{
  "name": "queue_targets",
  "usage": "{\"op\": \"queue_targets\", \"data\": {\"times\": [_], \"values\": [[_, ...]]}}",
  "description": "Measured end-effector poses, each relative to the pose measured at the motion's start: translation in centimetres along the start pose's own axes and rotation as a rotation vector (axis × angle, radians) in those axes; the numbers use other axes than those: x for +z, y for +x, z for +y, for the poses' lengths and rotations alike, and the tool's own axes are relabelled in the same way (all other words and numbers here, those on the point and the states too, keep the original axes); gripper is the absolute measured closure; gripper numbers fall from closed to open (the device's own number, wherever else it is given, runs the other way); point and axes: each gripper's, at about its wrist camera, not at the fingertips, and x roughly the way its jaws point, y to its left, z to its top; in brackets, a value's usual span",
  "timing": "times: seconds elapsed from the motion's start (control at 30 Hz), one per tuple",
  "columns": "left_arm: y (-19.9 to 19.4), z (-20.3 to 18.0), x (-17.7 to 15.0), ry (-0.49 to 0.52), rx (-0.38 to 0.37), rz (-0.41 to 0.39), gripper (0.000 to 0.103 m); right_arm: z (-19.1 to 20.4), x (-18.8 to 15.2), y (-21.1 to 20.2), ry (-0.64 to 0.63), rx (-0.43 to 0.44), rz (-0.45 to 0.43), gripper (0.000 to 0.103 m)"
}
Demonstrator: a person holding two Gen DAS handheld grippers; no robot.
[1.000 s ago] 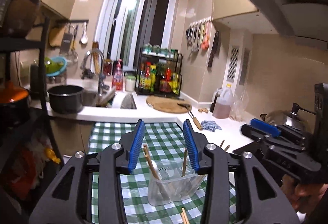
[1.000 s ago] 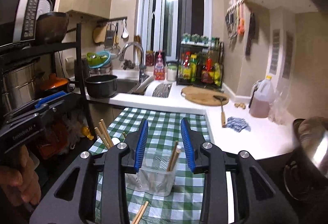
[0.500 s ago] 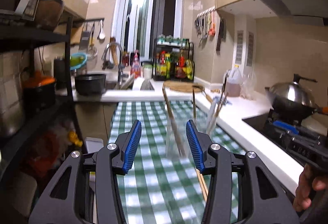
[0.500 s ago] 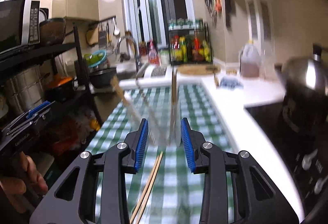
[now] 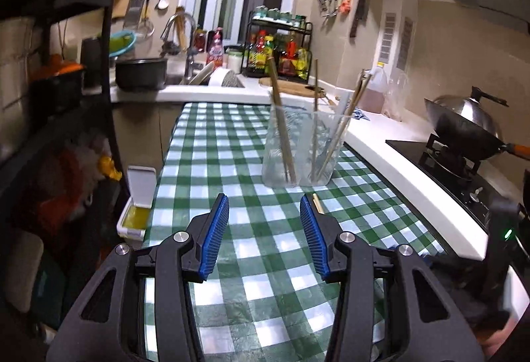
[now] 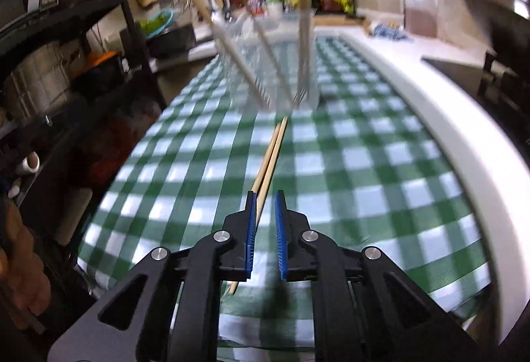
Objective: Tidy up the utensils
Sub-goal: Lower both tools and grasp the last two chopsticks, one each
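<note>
Right hand-held gripper closing in on the loose chopstick pair lying on the table

The right hand-held gripper (image 6: 265,196) is closing its jaws, with the chopstick pair (image 6: 270,153) lying between them beside the left pad on the checked table (image 6: 364,163); the left hand-held gripper (image 5: 264,206) is hanging released. The next move is calling for a firm pinch, then a lift into the clear holder (image 5: 301,146). Blur is hiding whether the pads are touching yet.
</note>
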Motion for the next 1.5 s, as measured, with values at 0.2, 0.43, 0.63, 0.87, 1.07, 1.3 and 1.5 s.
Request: {"op": "queue_targets", "data": {"times": [0.2,0.43,0.63,0.87,1.07,1.3,1.5], "values": [[0.2,0.2,-0.3,-0.013,-0.018,0.017,0.059,0.8,-2.1,3.5,0.025,0.014,0.122,0.090],[0.9,-0.5,-0.8,0.003,-0.036,0.043,0.059,2.1,-2.8,4.0,-0.030,-0.030,0.140,0.090],[1.8,-0.9,-1.4,-0.001,-0.051,0.084,0.060,1.3,-2.8,3.5,-0.030,-0.095,0.144,0.097],[4.0,-3.0,-3.4,0.014,-0.081,0.174,0.062,-2.7,-3.3,1.9,0.028,-0.131,0.116,0.097],[6.2,-6.7,-6.6,0.060,-0.121,0.269,0.062,-5.4,-3.8,0.7,0.046,-0.136,0.091,0.097],[7.5,-9.5,-9.8,0.136,-0.059,0.325,0.079,-6.7,-4.3,0.0,0.041,-0.109,0.081,0.097],[7.1,-8.9,-10.0,0.127,-0.008,0.321,0.097,-6.5,-4.3,0.0,0.019,-0.107,0.080,0.097]]}}
